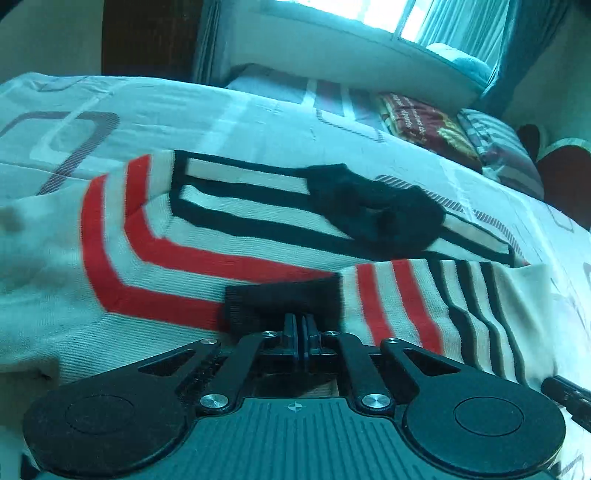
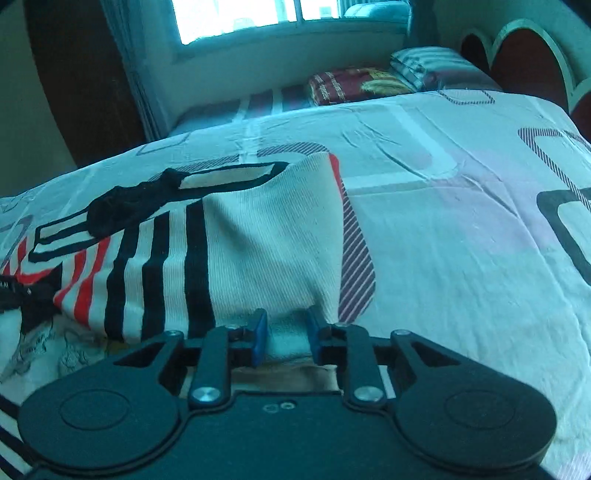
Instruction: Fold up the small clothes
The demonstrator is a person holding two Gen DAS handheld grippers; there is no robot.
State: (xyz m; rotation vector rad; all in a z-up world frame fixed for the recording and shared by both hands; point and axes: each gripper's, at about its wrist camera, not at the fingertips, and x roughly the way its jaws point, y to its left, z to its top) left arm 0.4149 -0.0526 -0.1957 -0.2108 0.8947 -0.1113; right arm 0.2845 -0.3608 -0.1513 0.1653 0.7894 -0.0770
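A cream knitted sweater (image 1: 207, 236) with red and black stripes lies spread on a bed (image 2: 461, 229) covered by a pale sheet printed with rounded grey and striped shapes. Its black collar sits bunched on top of the black-striped part, toward the far side.

In the left wrist view, the left gripper (image 1: 300, 323) has its jaws pressed together on the black ribbed cuff (image 1: 284, 302) of a sleeve, which lies folded across the red-striped body of the sweater. The sleeve runs off to the right, showing red stripes and then black ones.

In the right wrist view, the right gripper (image 2: 284, 332) stands with its blue-padded fingers (image 2: 260, 334) apart, at the near edge of the sweater's plain cream part. Pale fabric shows in the gap between them, but the pads do not press on it.

At the far side of the bed, near the window (image 2: 255, 14), lie a folded dark red blanket (image 2: 351, 86) and a striped pillow (image 2: 432, 66).
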